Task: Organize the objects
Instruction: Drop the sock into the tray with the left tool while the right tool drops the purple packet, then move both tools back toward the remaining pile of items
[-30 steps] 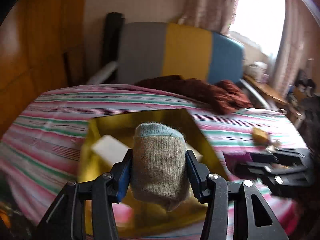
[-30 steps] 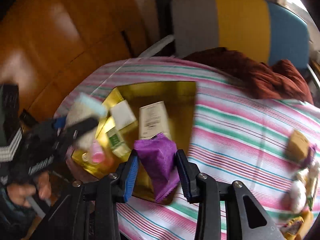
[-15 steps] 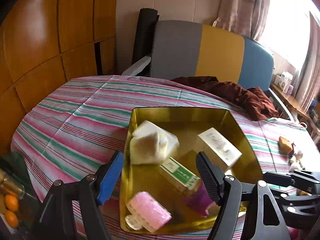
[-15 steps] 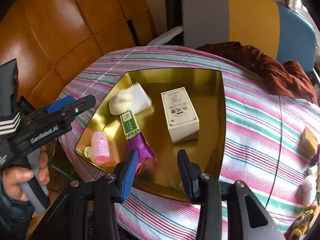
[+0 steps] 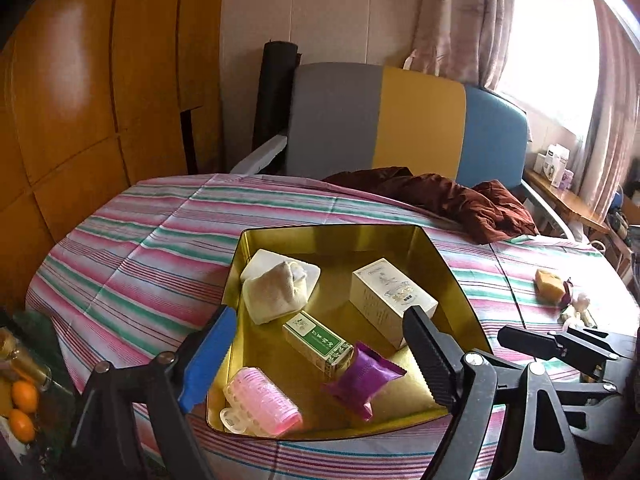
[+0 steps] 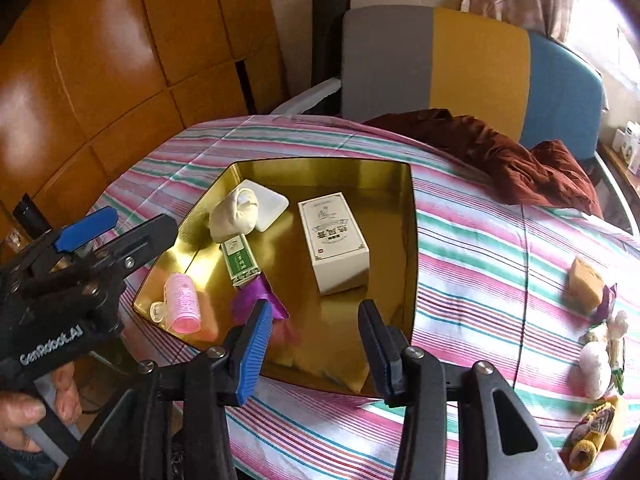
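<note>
Left wrist view: left claw (image 5: 316, 354) released, jaws just widened, nothing between; rolled sock (image 5: 276, 294) in gold tray (image 5: 454, 284), 11 o'clock. Right claw (image 6: 316, 344) released, just opening, empty; purple packet (image 5: 362, 376) at tray's 6 o'clock. Risk: remaining items (image 6: 596, 344) at surface's 3 o'clock edge, a careless reach could knock them off.

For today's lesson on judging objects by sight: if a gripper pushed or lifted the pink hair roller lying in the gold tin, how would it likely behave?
The pink hair roller is a cylinder lying on its side on the smooth floor of the gold tin, so a nudge would probably roll it. It looks hollow and plastic, so likely light. Its ribbed surface should grip well, though a hard squeeze might deform it.
</note>
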{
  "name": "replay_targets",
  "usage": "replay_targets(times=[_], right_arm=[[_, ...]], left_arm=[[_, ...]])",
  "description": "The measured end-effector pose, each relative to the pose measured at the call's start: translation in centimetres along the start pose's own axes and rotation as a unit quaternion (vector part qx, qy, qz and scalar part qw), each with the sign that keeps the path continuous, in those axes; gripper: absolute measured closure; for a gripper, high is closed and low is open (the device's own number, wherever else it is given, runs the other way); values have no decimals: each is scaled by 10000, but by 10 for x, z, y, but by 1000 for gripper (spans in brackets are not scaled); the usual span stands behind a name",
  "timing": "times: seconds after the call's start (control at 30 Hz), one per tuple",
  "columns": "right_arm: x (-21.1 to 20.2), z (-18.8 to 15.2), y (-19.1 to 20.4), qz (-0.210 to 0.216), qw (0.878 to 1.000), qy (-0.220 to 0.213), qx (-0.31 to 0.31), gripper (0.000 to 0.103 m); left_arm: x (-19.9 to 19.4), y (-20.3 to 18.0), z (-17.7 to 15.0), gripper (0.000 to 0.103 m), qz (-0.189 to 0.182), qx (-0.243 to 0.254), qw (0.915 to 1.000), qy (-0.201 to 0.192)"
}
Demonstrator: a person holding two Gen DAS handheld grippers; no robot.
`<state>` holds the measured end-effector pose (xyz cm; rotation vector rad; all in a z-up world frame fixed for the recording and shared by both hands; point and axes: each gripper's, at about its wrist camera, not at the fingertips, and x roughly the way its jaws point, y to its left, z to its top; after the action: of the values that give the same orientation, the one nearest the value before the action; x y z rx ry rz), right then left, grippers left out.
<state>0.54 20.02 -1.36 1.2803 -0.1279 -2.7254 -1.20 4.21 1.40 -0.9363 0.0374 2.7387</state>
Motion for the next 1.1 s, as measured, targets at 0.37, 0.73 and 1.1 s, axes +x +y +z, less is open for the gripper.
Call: replay_targets(times=[0.37, 0.73, 1.1], right_arm=[[-10, -7, -13, -309, 9991, -179, 236, 56], [-21, -15, -25, -515, 9979, -282, 271, 55], [-35, -26, -61, -783, 9944, -316, 632, 55]], left_arm=[[-5, -8, -6, 16, -26, 89, 9999, 42], [-7, -23, -10, 16, -116, 298, 9995, 75], [-11, -49, -11, 16, -235, 684, 9974, 8]])
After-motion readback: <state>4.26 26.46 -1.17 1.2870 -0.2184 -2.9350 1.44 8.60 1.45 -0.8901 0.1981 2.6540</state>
